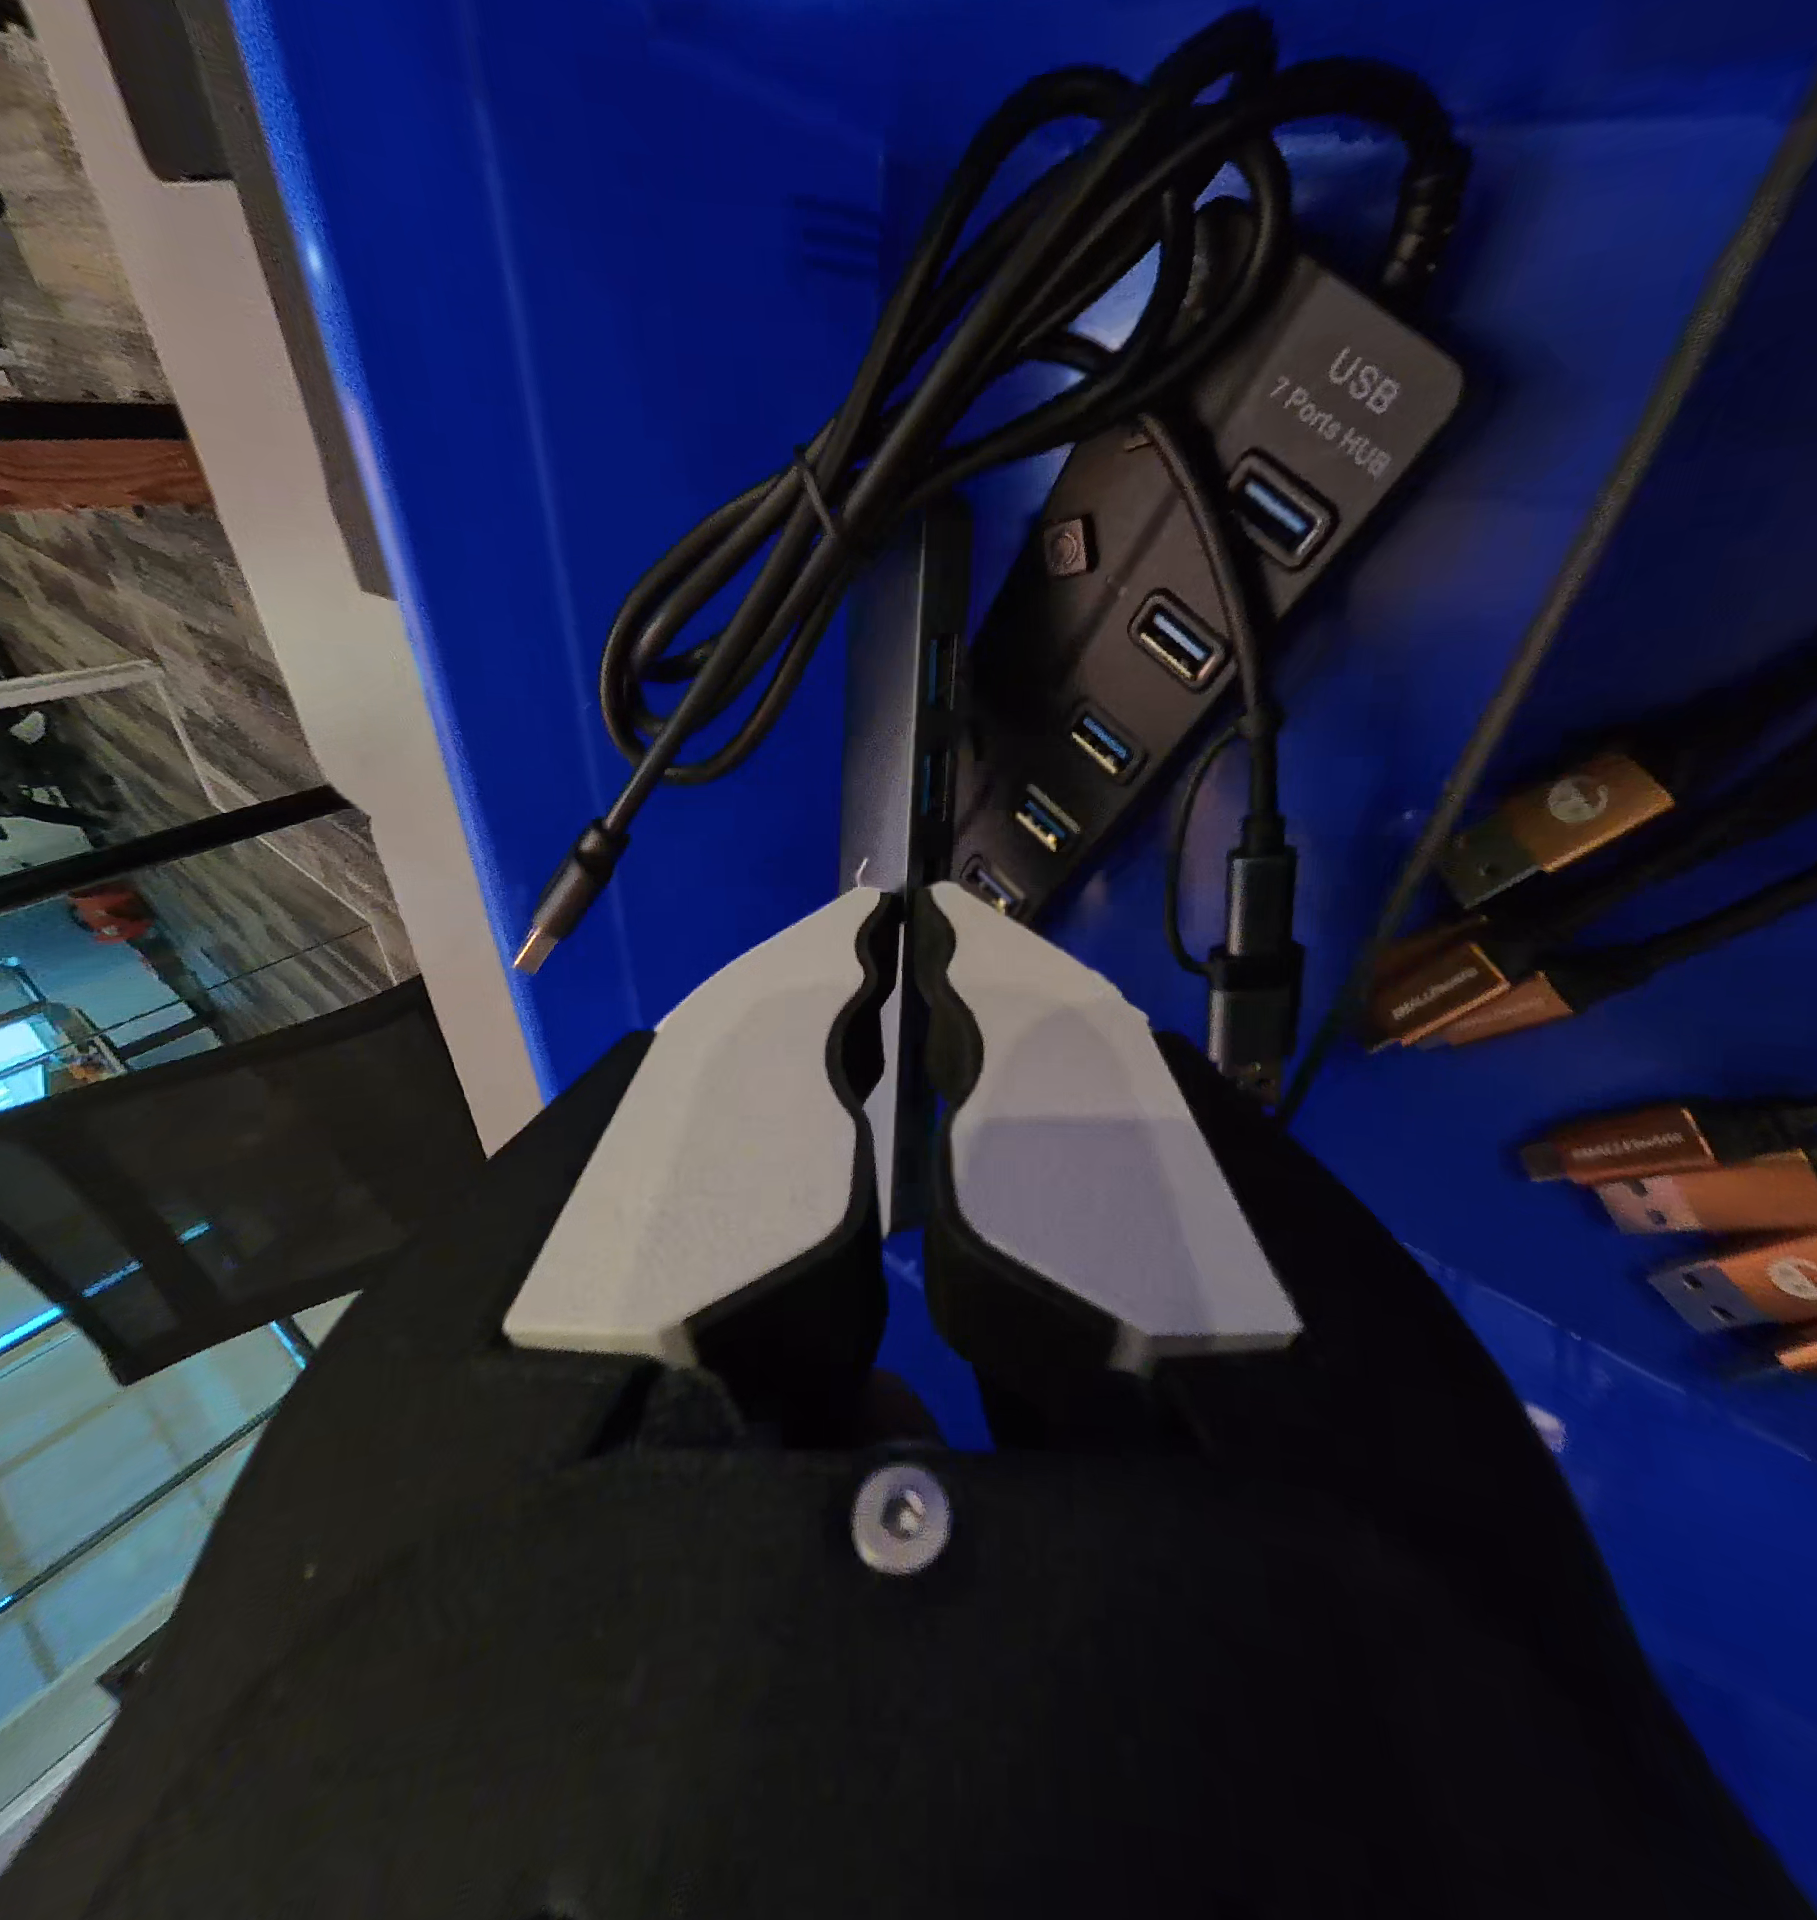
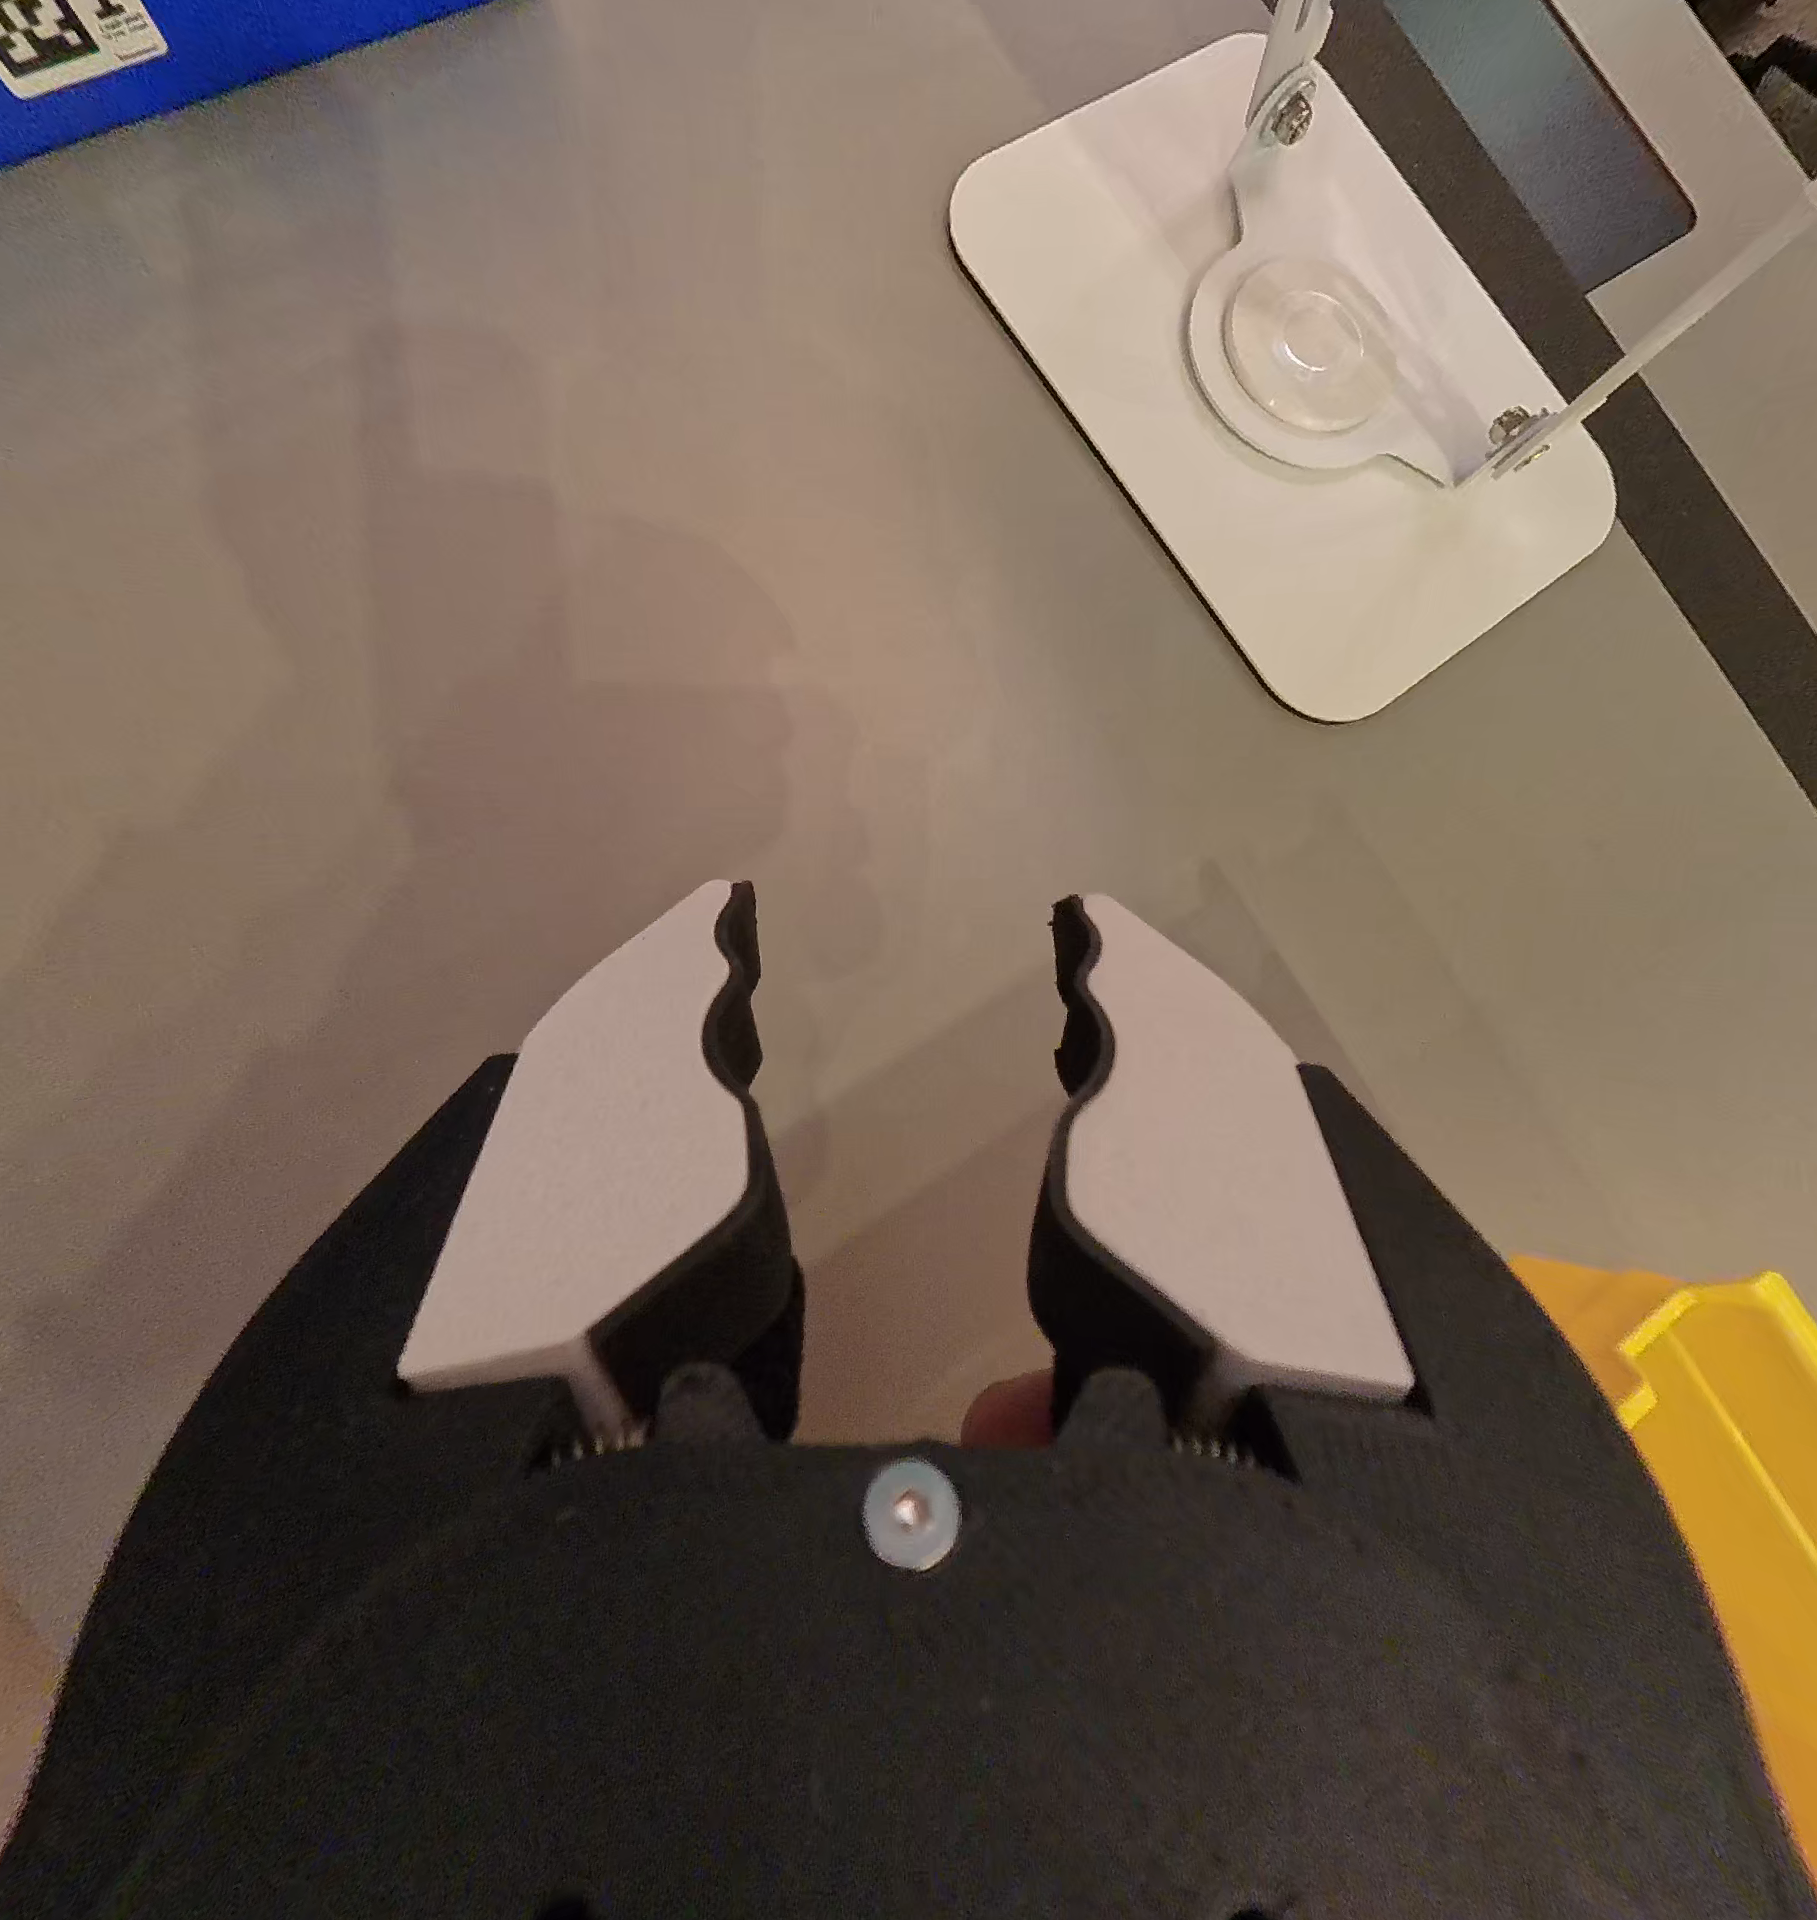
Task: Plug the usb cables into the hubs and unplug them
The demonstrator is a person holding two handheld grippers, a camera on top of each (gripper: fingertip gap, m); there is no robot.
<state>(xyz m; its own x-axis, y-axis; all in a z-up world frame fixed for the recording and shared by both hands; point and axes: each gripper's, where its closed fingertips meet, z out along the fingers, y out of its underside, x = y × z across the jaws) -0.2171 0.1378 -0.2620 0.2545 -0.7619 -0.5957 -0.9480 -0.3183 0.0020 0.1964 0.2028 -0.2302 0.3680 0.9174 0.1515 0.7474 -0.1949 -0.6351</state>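
Left gripper (image 1: 902,914) jaws clamped on slim grey hub (image 1: 888,727) beside black hub (image 1: 1184,613); right gripper (image 2: 904,914) jaws apart, empty.

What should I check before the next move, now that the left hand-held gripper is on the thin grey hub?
1. Left hand-held gripper shut on the slim grey hub, held on edge: ok.
2. Hub lifted clear of the blue bin: cannot tell.
3. Black seven-port hub leans against it, may shift: not ok.
4. Black cable free of the grey hub: cannot tell.
5. Right hand-held gripper open, empty, above the grey table: ok.
6. Copper USB plugs within view: ok.
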